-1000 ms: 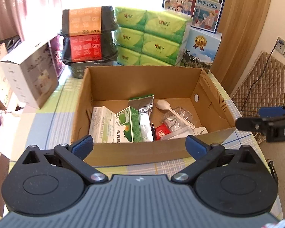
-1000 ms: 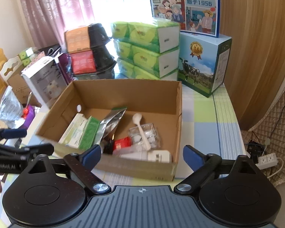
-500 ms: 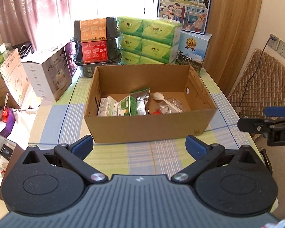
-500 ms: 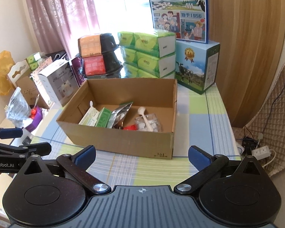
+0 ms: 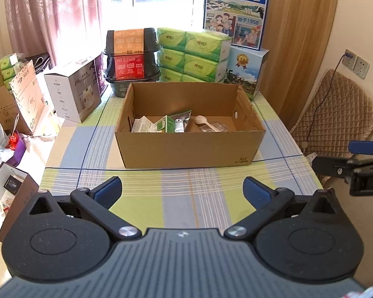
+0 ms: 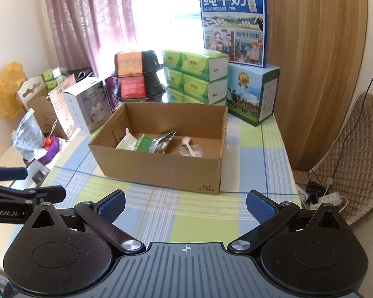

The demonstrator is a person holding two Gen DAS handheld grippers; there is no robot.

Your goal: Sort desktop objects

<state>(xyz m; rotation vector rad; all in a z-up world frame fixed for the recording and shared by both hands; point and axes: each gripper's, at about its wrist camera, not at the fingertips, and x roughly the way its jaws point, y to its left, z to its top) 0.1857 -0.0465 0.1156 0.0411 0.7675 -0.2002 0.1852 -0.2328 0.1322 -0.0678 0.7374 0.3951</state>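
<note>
An open cardboard box stands mid-table on the checked cloth. Inside lie a green-and-white carton, a silver foil pouch, a white plastic spoon and clear packets. My left gripper hangs open over the near table, well short of the box, with nothing between its fingers. My right gripper is likewise open and empty, near the front right. Each gripper shows at the other view's edge.
Behind the box stand stacked black bowls, green tissue packs, milk cartons and a white appliance box. Cartons and bags crowd the left side. A quilted chair and power strip sit right.
Both grippers have pulled back and up from the box; it now looks smaller and farther, with more checked cloth in front. Both stayed open and empty.
</note>
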